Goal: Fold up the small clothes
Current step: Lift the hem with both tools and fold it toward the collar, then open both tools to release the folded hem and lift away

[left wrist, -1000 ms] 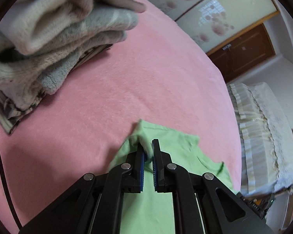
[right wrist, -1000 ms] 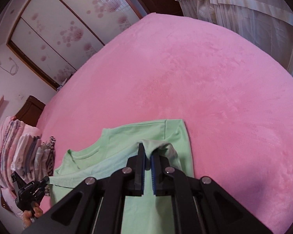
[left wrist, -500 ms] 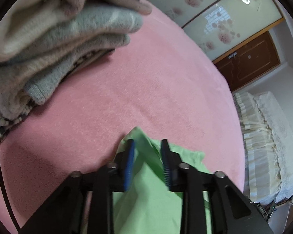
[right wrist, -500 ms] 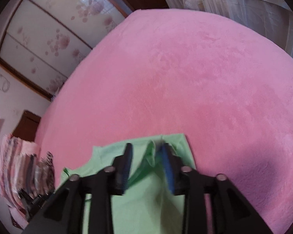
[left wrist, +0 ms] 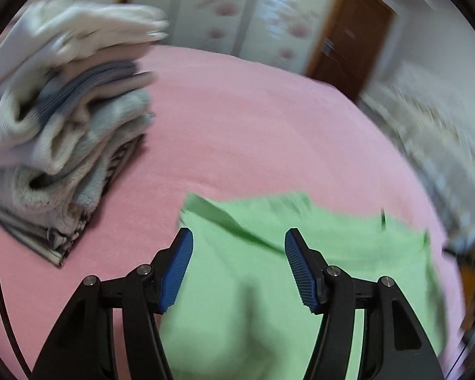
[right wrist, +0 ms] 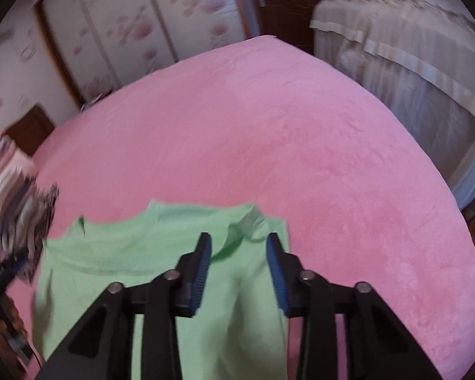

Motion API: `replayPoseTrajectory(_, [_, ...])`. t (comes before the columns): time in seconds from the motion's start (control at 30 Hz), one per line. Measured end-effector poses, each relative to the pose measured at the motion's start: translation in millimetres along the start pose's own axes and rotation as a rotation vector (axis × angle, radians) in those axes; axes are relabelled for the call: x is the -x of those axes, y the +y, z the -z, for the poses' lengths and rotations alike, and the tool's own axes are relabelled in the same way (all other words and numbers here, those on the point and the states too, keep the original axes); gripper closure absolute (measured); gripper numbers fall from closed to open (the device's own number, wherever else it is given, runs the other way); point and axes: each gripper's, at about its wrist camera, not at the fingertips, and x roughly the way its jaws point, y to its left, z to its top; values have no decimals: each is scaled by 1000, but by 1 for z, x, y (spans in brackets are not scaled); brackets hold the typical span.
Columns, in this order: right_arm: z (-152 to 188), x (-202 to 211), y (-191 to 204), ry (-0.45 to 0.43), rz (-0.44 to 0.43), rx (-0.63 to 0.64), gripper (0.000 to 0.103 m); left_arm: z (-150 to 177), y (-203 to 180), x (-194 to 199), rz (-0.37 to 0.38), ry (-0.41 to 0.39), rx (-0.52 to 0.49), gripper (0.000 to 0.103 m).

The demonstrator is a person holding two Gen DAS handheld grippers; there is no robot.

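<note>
My left fingers stand spread wide and have just been opening; nothing is pinched between them, and the light green cotton T-shirt lies loose beneath. My right fingers are parted too, though they have just been closing in a little; the cloth shows in the gap, but the blue pads do not press on it. So both hands have let go, and the shirt rests on the pink plush bed cover, low in each view at about 6 o'clock.

Seen from the right hand, a fold ridge stands up at 12 o'clock from my fingers, near the shirt's top edge, and the neckline curves away toward 10 o'clock. From the left hand, a diagonal crease runs from 11 toward 1 o'clock. I judge one fold to be laid and the next grip is due. The left view is smeared by motion, so I can't be sure how flat the far sleeve lies.

To do this well, I'd lift clear before shifting sideways, so the pads don't drag the fresh fold open. Then I'd take the two edges at matching points, pinch only the layers I mean to carry, and bring both hands over together so the edges meet square. The stack of folded grey and cream knitted clothes sits at 10 o'clock from my left hand, well apart from the shirt; I'd keep my sweep away from it.
</note>
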Motion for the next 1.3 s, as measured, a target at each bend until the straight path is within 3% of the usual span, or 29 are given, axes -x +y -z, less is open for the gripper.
replayPoseTrajectory(0.17, [23,-14,21,77,-38,71,89,26,-26,-16,46,141,-187,43])
replayPoseTrajectory(0.37, [20,-49,47,133,-44,110,92,28,-44,-57,97,273,-194,43])
replayPoseTrajectory(0.57, [-3,-74,52,120,-8,75,92,8,-51,-87,79,266,-176,43])
replayPoseTrajectory(0.83, [-39,-100,46,78,41,-7,92,-31,-46,-116,42,196,4,43])
replayPoseTrajectory(1.0, [-52,-95,42,48,40,-53,92,-50,-34,-114,9,140,95,43])
replayPoseTrajectory(1.3, [-54,-43,54,11,5,-14,92,-56,-30,-64,-17,145,18,41])
